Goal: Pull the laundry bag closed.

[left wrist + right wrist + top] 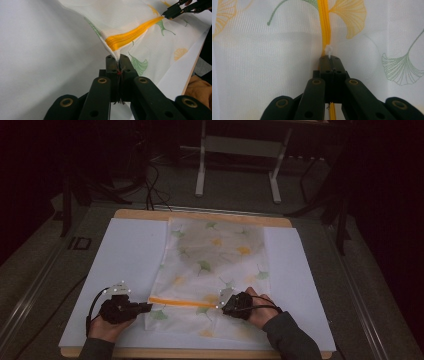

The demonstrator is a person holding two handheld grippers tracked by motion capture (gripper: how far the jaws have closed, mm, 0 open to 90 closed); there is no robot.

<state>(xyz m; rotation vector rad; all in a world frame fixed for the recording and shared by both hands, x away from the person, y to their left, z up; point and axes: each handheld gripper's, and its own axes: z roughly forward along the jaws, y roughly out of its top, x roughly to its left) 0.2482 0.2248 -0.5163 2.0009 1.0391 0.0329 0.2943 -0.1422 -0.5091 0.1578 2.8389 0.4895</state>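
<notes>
A white mesh bag (215, 265) printed with green and orange ginkgo leaves lies flat on the table, an orange zipper (180, 302) running across its near part. My left gripper (148, 306) is shut on the bag's left edge (113, 53) at the zipper's end (117, 42), lifting the fabric a little. My right gripper (223, 307) is shut on the white zipper pull (328, 50), partway along the orange zipper (323, 22). The right gripper (166, 13) also appears at the top right of the left gripper view.
A white sheet (125, 265) covers the wooden table (145, 214) under the bag. A metal stand (237, 150) and cables (150, 185) lie on the dark floor beyond the table's far edge. An orange cloth (197, 86) shows past the table's near edge.
</notes>
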